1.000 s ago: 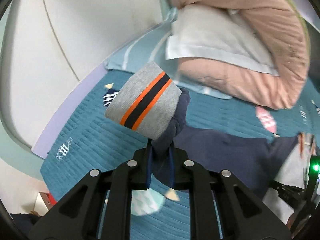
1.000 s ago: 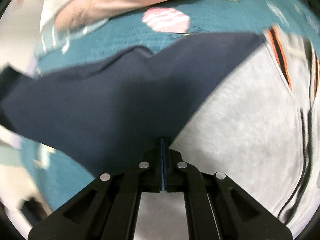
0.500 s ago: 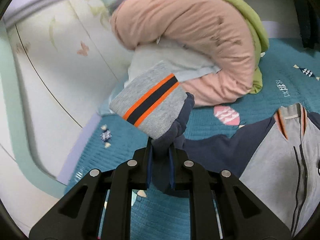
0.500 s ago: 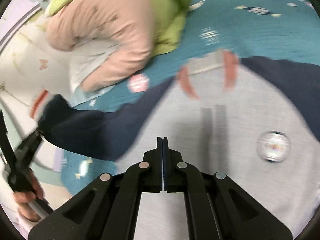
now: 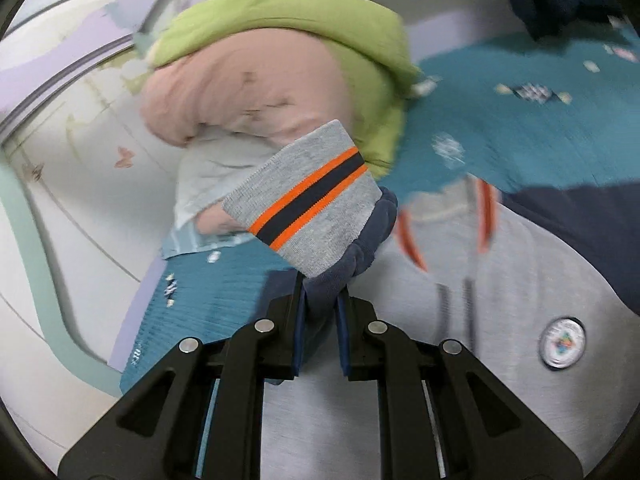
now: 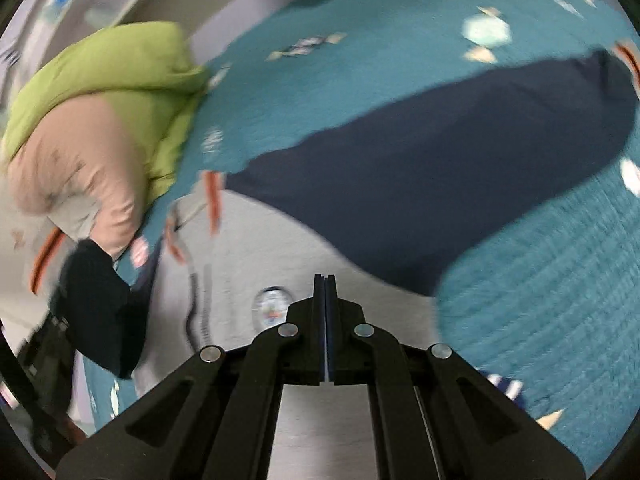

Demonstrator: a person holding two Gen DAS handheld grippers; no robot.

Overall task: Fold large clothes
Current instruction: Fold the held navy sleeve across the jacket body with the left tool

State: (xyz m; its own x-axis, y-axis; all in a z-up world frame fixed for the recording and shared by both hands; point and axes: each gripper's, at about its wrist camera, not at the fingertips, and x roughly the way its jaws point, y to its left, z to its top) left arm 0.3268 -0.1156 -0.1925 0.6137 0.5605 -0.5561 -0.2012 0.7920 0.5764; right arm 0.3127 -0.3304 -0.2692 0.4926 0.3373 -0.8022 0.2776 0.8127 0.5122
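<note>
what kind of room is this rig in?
Most likely a bedroom: the jacket lies on a teal quilted bedspread, with a rolled pink and green duvet and a pillow against a curved padded headboard.

I've got a rolled pink-and-green quilt (image 5: 280, 72) bunched on the teal patterned bedspread (image 6: 540, 300), a pale pillow (image 5: 212, 176) tucked under it.

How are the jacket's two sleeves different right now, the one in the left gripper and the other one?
The held sleeve is lifted and bunched, pinched in the left gripper; the far sleeve lies spread flat on the teal bedspread. The held sleeve's grey cuff with orange stripes shows fully; the far sleeve's cuff shows only an orange trace at the picture's edge. Both are navy.
</note>
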